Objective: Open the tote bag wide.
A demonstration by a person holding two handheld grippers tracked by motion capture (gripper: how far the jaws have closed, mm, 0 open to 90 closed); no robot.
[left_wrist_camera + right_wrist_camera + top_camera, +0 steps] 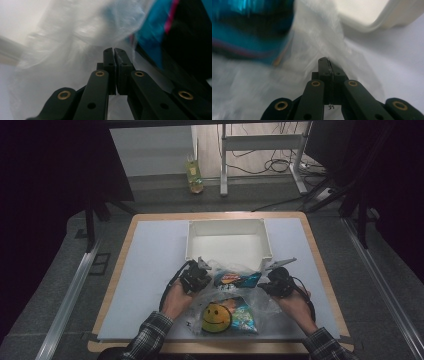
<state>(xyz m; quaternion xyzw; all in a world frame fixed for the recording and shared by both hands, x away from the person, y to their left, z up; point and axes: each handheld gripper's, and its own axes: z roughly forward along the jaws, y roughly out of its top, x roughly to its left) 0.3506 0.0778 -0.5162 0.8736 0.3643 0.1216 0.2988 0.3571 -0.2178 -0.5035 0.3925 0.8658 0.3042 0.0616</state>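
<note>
A clear plastic bag (261, 304) lies on the mat in front of the white bin (227, 222). Inside it are a blue snack packet (236, 280), a yellow smiley-face item (216, 317) and a colourful packet (246, 317). My left gripper (196, 279) is at the bag's left edge and my right gripper (276, 284) at its right edge. In the left gripper view the gripper (114, 51) is shut, with bag film (75, 50) around the tips and the blue packet (150, 32) beyond. In the right gripper view the gripper (325, 61) pinches the film (317, 37).
The pale mat (150, 270) covers a wooden table whose edge shows all round. The bin's rounded corner (367, 15) is just beyond the right gripper. On the floor behind the table stand a bottle (195, 177) and a desk frame (260, 142) with cables.
</note>
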